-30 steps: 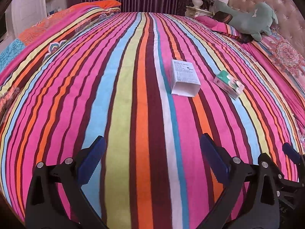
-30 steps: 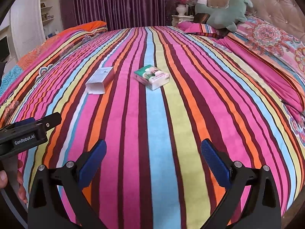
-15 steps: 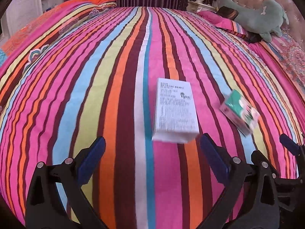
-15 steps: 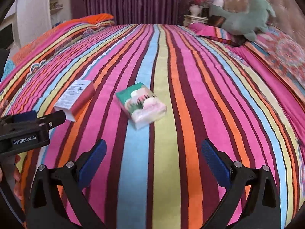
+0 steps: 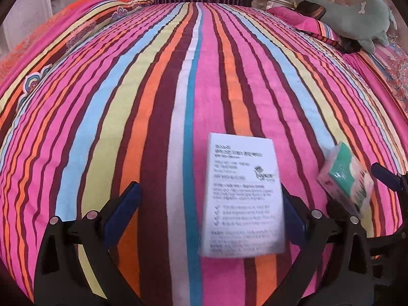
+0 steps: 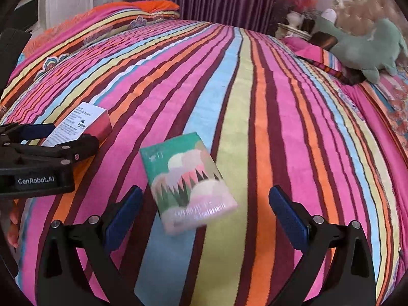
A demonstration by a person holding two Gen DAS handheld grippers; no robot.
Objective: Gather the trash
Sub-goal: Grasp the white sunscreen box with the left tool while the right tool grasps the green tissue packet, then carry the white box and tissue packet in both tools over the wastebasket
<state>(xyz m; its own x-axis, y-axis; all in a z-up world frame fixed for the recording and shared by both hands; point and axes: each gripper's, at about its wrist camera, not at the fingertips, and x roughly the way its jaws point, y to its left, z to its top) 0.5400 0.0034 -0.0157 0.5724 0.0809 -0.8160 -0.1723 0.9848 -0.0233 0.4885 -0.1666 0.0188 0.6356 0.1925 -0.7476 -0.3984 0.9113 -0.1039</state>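
The left gripper (image 5: pixel 211 211) is spread wide and holds nothing, the white box (image 5: pixel 243 193) lying on the bed (image 5: pixel 127 102) between its fingers. The right gripper (image 6: pixel 206 214) also gapes empty around the green tissue pack (image 6: pixel 190 181).

"GenRobot.AI" in white letters on the black body of the left gripper (image 6: pixel 38 150), at the left edge of the right wrist view. Blurred, unreadable print and a small logo on the white box (image 5: pixel 243 196), lower middle of the left wrist view.
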